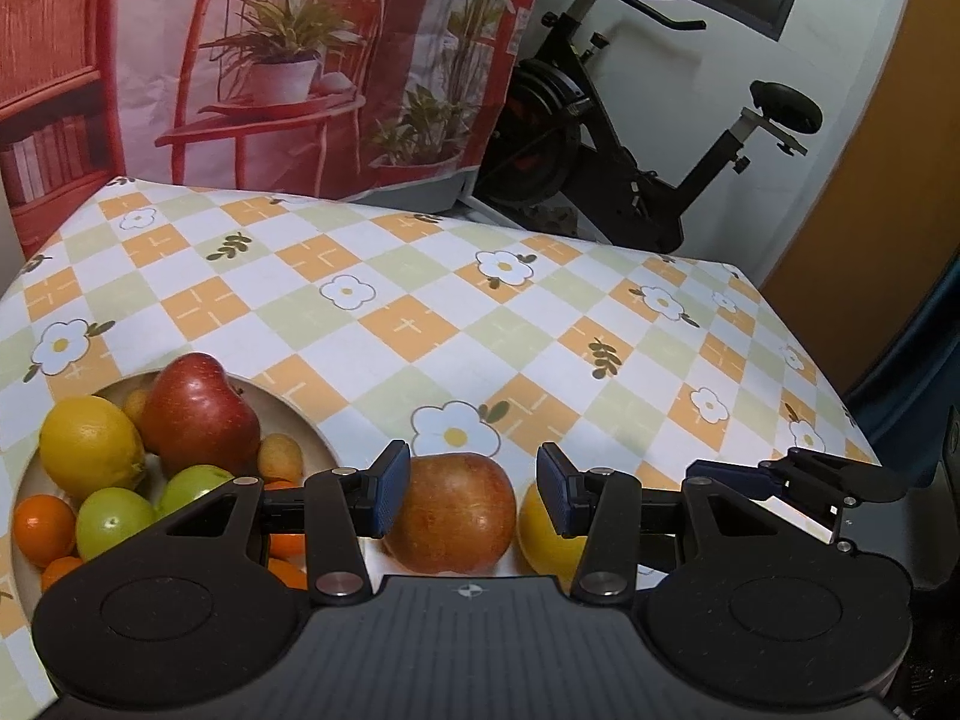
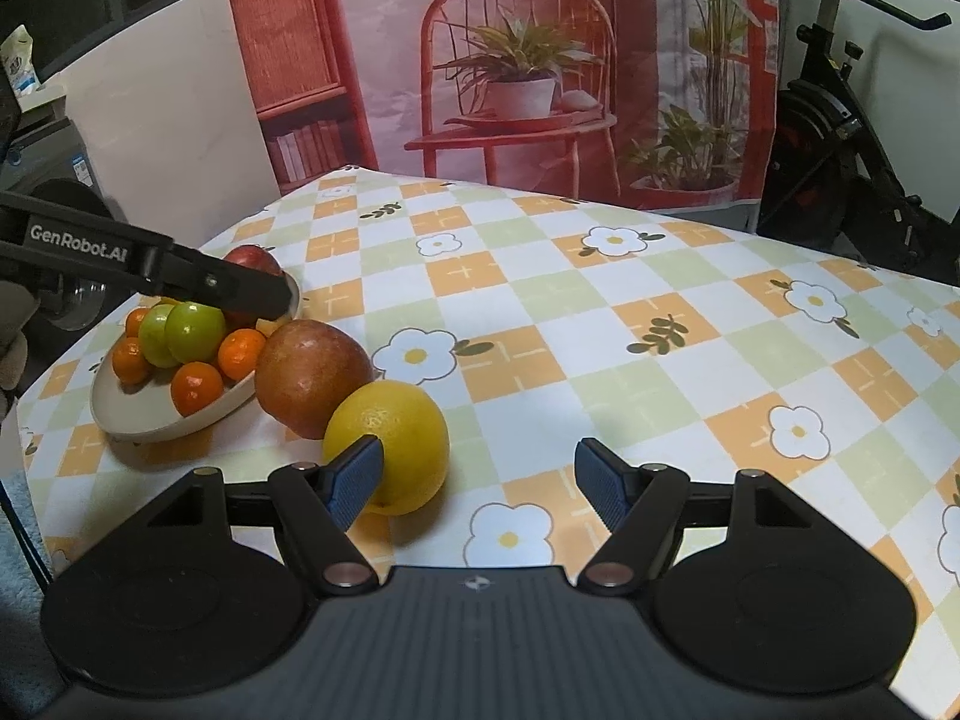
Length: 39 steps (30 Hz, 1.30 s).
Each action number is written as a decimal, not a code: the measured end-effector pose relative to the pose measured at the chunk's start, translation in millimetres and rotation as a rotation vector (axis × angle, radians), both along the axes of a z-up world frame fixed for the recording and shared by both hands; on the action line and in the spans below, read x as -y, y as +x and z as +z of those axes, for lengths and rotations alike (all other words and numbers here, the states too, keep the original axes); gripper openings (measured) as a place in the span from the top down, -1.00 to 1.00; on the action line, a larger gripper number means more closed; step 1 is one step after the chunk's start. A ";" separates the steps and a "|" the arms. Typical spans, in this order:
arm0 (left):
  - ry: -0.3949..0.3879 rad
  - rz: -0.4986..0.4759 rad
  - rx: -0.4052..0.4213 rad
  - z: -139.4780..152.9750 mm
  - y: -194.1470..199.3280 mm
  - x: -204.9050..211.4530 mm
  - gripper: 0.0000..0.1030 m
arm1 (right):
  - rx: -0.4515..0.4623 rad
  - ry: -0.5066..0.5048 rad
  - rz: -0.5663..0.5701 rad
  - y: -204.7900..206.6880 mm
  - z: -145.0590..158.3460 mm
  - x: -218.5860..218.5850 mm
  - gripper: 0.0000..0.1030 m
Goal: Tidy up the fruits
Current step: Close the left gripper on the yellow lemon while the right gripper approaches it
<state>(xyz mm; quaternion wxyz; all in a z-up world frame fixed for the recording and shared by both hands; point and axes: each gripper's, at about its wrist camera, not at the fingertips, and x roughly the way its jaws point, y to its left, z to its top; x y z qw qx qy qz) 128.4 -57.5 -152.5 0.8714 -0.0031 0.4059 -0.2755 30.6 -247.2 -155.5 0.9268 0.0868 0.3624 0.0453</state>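
Observation:
A beige bowl [image 1: 309, 420] at the left holds a red apple [image 1: 198, 414], a lemon [image 1: 90, 447], green fruits [image 1: 114, 522], small oranges [image 1: 42, 528] and a small yellow fruit [image 1: 279, 456]. My left gripper [image 1: 474, 492] is open, and a red-orange apple [image 1: 450, 522] lying on the table shows through its gap, untouched on the right. The right wrist view shows this apple [image 2: 312, 378] beside the bowl [image 2: 150, 426], under the left gripper [image 2: 240, 291]. My right gripper [image 2: 480, 483] stands open and holds nothing. Its left finger overlaps a yellow citrus [image 2: 390, 438] lying next to the apple.
The table wears a checked flower cloth [image 2: 600, 330], bare to the right of the fruit. A printed backdrop [image 2: 510, 60] hangs behind the far edge. An exercise bike [image 1: 600, 138] stands off the back right corner. The table's right edge [image 1: 840, 396] drops away.

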 end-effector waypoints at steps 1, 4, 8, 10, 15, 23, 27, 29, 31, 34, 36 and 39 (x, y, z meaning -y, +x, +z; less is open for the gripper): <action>0.000 -0.002 -0.003 -0.9 0.2 0.7 0.04 | 0.001 -0.001 0.003 0.4 0.3 -1.1 -0.41; -0.003 -0.006 -0.013 -3.2 0.7 2.6 0.04 | 0.002 -0.006 0.013 0.7 0.6 -3.6 -0.41; -0.010 -0.010 -0.024 -4.7 0.9 2.8 0.04 | -0.004 -0.024 0.023 -0.6 -0.2 -6.2 -0.41; -0.010 -0.009 -0.027 -5.8 1.3 3.0 0.05 | -0.015 -0.036 0.023 -1.3 -1.8 -5.9 -0.39; -0.011 -0.007 -0.028 -7.4 1.5 2.4 0.05 | -0.017 -0.025 0.019 -4.3 -1.6 -4.3 -0.39; -0.010 0.002 -0.023 -7.3 0.8 0.3 0.05 | -0.011 -0.035 0.097 9.9 -0.4 -28.2 -0.37; -0.011 0.010 -0.022 -6.6 0.4 -2.6 0.05 | -0.028 -0.038 0.115 21.4 -6.5 -35.9 -0.29; -0.014 0.014 -0.024 -6.5 0.7 -3.5 0.05 | -0.040 -0.045 0.129 25.3 -9.1 -38.7 -0.13; -0.016 0.014 -0.024 -6.1 0.4 -3.8 0.05 | -0.042 -0.057 0.136 25.8 -10.7 -39.5 -0.11; -0.020 0.013 -0.025 -6.1 0.1 -3.0 0.05 | -0.042 -0.052 0.160 21.6 -11.3 -36.3 -0.10; -0.023 0.007 -0.026 -5.8 -0.4 -1.1 0.05 | -0.046 -0.049 0.176 16.2 -11.1 -32.9 -0.09; -0.028 -0.007 -0.028 -6.4 -2.4 3.3 0.05 | -0.059 -0.043 0.190 6.7 -11.0 -23.4 -0.09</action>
